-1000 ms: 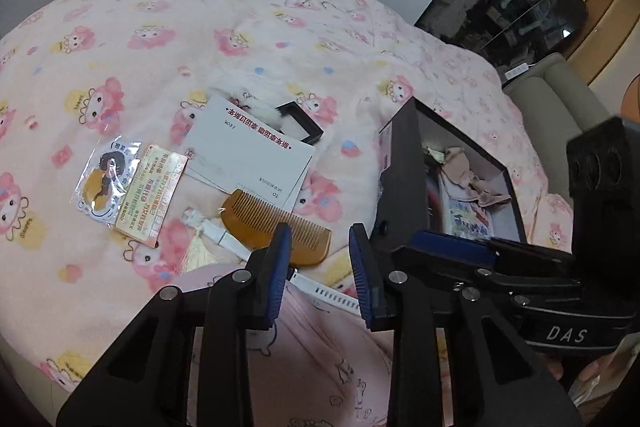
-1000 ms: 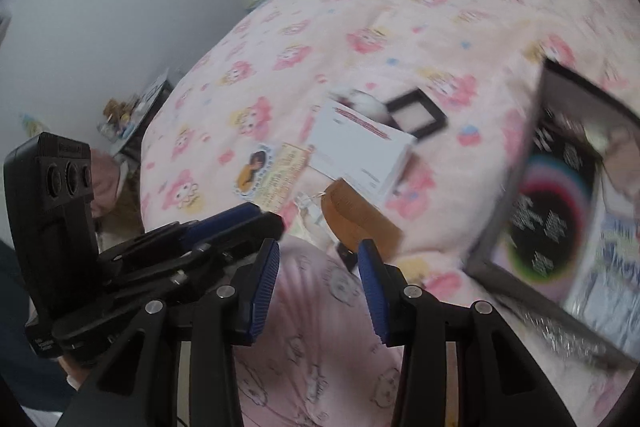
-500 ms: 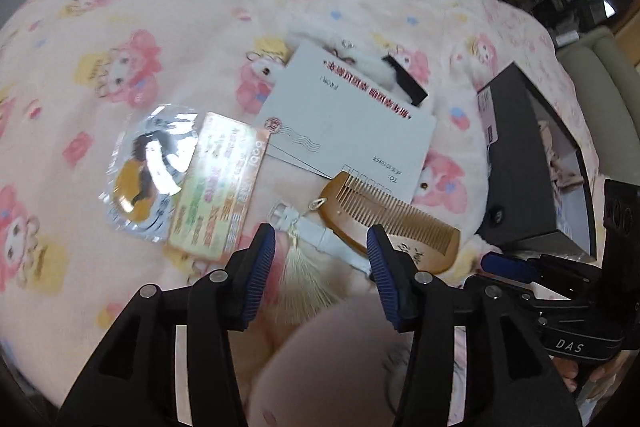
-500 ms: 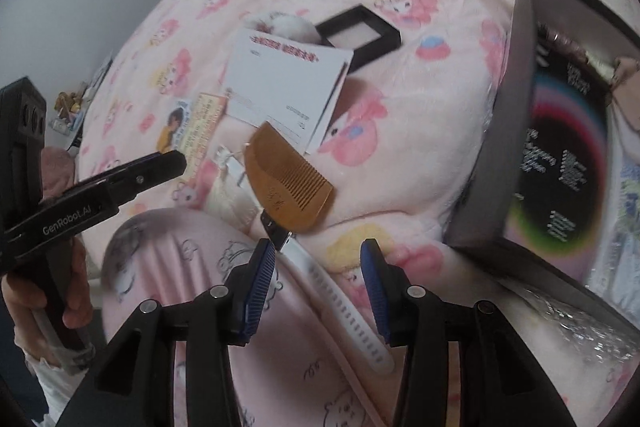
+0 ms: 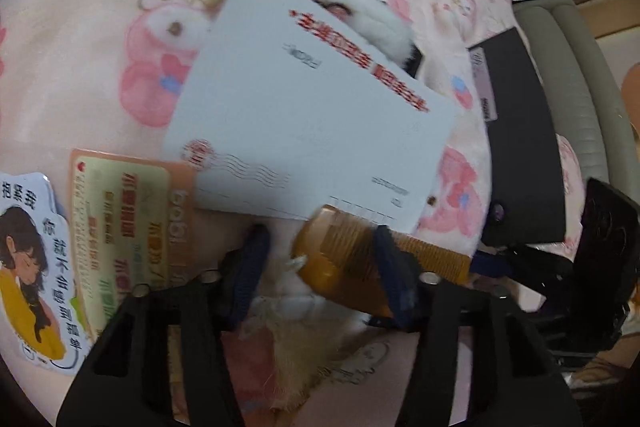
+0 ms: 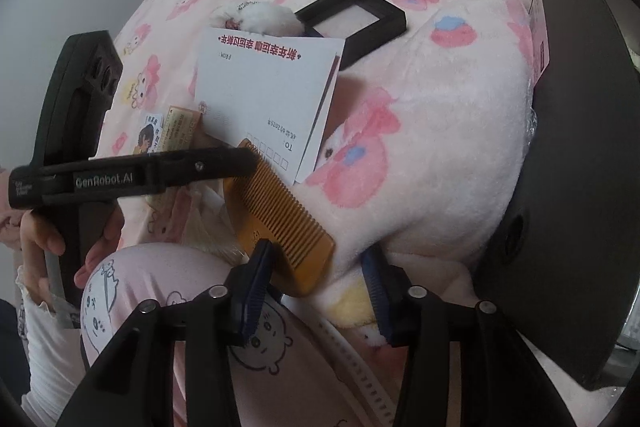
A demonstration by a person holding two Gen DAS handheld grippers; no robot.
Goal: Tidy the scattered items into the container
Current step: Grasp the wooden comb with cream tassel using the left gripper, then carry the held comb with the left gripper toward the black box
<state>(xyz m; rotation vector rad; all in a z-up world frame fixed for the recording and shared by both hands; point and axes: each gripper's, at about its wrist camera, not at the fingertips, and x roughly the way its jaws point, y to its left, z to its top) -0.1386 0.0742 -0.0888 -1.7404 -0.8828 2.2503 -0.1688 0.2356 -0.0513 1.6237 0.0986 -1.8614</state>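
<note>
Two tongs hang over one wooden comb (image 6: 276,223), both part-spread and clamped on nothing; their jaws have just been closing. The left gripper (image 5: 316,267) straddles the comb's rounded end, one pad beside it, the other over its teeth. The right gripper (image 6: 316,287) has the comb's far corner by its left pad. The step in hand looks like the comb pick-up; next the jaws must settle astride the comb and pinch. Beyond the tongs lie one white envelope (image 5: 312,131), one orange card (image 5: 120,227), one sticker (image 5: 28,267), one fluffy charm (image 6: 256,17) and one black frame (image 6: 352,21). One black box (image 6: 576,187), the container, stands right of both.
</note>
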